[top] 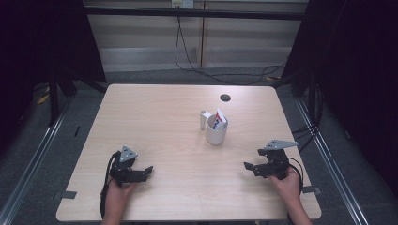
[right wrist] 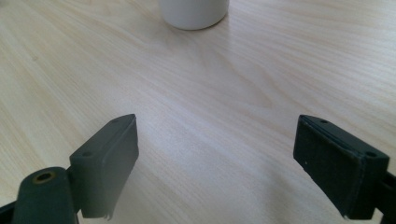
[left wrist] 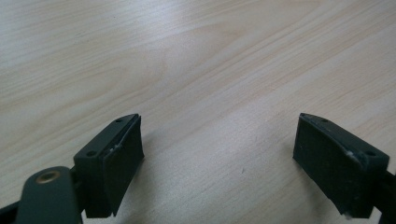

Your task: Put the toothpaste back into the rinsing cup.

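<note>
Both tongs rest low on the counter [top: 155,108], one at each near corner, each in a hand. The left tongs [top: 149,169] gape wide over bare wood, and the right tongs [top: 246,165] gape just as wide, grasping nothing. The mug [top: 216,131], a packet [top: 218,119] poking out, stands well apart at the right tongs' eleven o'clock.

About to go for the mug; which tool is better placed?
Probably right. The right tool is open, closer to the mug, and its view has the mug ahead. The left tool faces bare table.
</note>
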### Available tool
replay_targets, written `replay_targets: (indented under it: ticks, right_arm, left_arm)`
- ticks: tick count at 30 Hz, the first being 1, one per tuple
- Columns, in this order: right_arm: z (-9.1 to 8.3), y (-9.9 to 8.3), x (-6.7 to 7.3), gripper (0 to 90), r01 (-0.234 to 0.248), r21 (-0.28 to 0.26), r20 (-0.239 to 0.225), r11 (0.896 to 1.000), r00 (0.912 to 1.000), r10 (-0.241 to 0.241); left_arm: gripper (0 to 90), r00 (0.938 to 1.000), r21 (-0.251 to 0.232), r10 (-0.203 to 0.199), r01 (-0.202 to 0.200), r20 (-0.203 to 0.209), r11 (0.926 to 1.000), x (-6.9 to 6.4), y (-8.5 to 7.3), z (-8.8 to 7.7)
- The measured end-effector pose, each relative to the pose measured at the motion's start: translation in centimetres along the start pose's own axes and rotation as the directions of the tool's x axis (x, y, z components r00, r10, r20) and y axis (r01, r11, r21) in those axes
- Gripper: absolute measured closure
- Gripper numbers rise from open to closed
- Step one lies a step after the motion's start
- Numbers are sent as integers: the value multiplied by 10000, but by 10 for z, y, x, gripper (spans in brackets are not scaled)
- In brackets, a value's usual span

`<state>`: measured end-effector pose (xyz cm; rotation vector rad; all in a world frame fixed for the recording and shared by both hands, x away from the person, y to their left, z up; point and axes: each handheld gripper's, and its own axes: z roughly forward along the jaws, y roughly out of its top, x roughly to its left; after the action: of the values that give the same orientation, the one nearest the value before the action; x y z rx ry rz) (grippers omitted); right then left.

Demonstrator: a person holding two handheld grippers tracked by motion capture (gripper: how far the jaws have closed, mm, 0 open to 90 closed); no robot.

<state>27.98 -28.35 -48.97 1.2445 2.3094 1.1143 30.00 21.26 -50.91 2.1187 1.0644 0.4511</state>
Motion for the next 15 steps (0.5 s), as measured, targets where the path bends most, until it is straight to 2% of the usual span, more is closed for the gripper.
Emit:
replay_targets:
  ticks: [6, 15]
  right_arm:
    - [5, -6, 3, 132, 135, 333, 54, 9994, 9999, -136]
    - [10, -17, 4, 132, 327, 506, 49, 9982, 9994, -330]
  left_arm:
    - [157, 10000, -2, -14, 14, 15, 10000, 0, 0, 0]
    - [157, 10000, 8, 8, -8, 0, 10000, 0, 0, 0]
